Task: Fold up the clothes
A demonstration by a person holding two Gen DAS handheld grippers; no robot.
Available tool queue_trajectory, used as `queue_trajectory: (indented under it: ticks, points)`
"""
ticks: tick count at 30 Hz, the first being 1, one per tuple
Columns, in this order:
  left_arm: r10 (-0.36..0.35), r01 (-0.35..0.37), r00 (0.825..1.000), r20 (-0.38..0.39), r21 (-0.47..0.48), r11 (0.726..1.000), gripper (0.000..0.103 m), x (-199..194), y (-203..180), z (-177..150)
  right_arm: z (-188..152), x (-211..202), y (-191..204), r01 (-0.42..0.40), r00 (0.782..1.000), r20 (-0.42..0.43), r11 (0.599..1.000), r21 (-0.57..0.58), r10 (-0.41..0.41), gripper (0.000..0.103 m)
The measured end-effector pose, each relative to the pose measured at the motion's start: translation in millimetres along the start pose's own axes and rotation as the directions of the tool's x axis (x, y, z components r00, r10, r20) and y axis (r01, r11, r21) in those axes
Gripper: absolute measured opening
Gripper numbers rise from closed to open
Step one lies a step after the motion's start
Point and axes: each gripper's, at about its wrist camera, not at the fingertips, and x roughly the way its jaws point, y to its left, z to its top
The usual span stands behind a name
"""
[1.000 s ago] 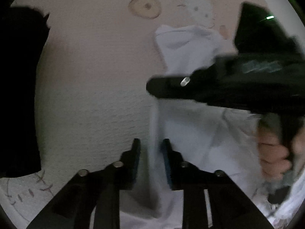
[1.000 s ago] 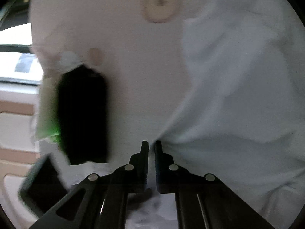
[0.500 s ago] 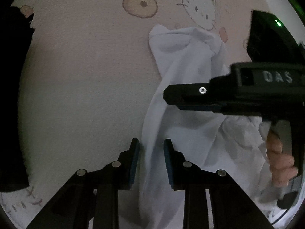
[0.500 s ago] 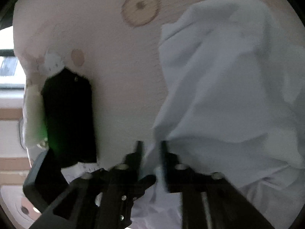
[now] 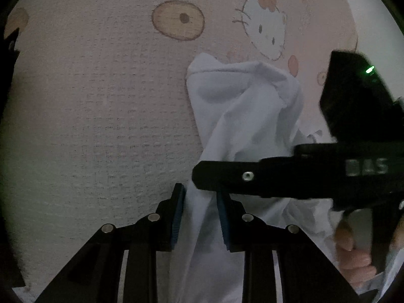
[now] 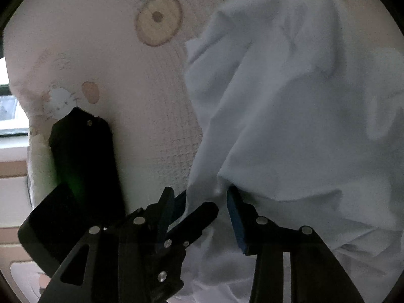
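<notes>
A white garment (image 5: 242,116) lies bunched on a pink cartoon-print bedsheet (image 5: 101,101). My left gripper (image 5: 199,202) is open, its blue-padded fingers standing either side of a fold of the cloth. My right gripper (image 6: 202,202) is open too, with the garment (image 6: 290,113) hanging between its fingers. In the left wrist view the right gripper's finger (image 5: 227,176) crosses just above my left fingertips. In the right wrist view a left gripper finger (image 6: 194,219) pokes in between the right fingers.
The sheet (image 6: 126,75) shows a cookie print (image 5: 178,22) and a cat-face print (image 5: 267,35). The left gripper's dark body (image 6: 83,156) stands at the left of the right wrist view. A hand (image 5: 353,257) grips the right handle.
The right gripper was shut on the cloth a second ago and has opened. The left gripper stays open around the fold. Both grippers have drawn close together, fingers overlapping.
</notes>
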Motion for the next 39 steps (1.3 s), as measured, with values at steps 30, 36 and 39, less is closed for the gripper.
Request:
queue_trajectory:
  ticks: [30,36,39]
  points:
    - [0.262,-0.270,0.955,0.139,0.044,0.962,0.009,-87,102,-33,2,52,84,-0.031,0.999,-0.032,0.987,-0.156,0.027,0.008]
    - [0.202,-0.204,0.970,0.138,-0.001,0.979,0.009,-100,120,-32,5,33,79,-0.011,1.000,-0.021,0.980,-0.198,0.007,0.021]
    - [0.126,-0.114,0.986,0.107,-0.108,0.988,0.011,-113,139,-25,8,11,77,0.004,1.000,0.006,0.979,-0.203,-0.003,0.039]
